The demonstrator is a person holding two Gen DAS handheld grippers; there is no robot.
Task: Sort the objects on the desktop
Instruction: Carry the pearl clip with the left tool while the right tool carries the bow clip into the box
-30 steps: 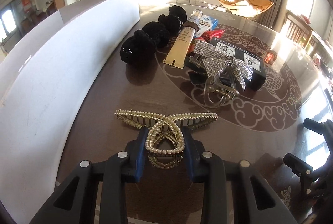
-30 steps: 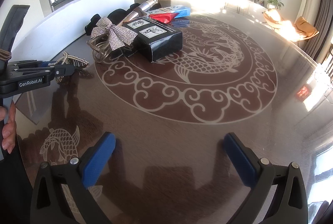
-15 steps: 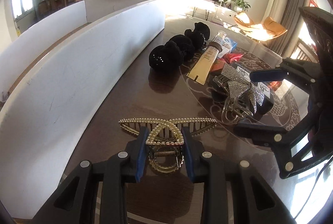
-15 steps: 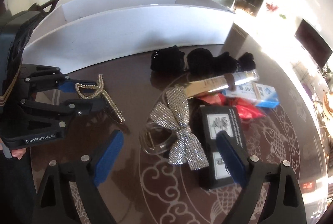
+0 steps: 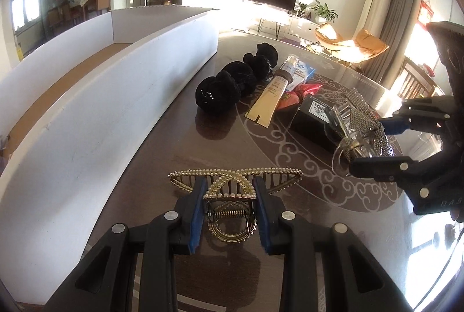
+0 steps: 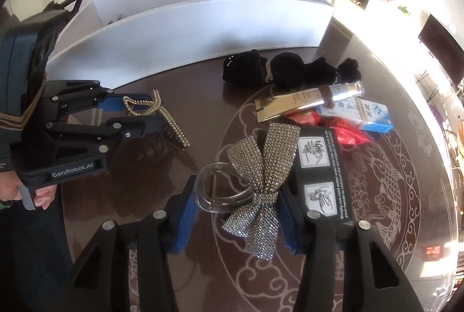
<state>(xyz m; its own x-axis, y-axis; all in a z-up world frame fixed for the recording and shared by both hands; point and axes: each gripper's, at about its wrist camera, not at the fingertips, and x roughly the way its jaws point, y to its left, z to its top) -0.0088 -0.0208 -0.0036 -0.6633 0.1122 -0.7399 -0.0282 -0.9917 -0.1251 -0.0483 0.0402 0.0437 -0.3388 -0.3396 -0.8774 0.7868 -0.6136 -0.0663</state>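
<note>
My left gripper (image 5: 229, 193) is shut on a gold pearl hair claw (image 5: 232, 181) and holds it near the white divider box (image 5: 121, 97); the claw also shows in the right wrist view (image 6: 162, 115). My right gripper (image 6: 235, 207) is closed around a clear hair claw with a rhinestone bow (image 6: 261, 175), which sits between its blue pads; this claw shows in the left wrist view (image 5: 359, 120) too. Black scrunchies (image 6: 290, 71), a gold tube (image 6: 307, 102) and a black box (image 6: 319, 170) lie on the table.
The white box (image 6: 203, 22) has two long compartments along the table's far side. A blue-white packet (image 6: 362, 112) and a red wrapper (image 6: 342, 129) lie by the black box. The dark table (image 6: 391, 181) has a white dragon pattern.
My right gripper has moved in over the rhinestone bow claw and closed on it. My left gripper has kept hold of the pearl claw and lifted slightly towards the white box.
</note>
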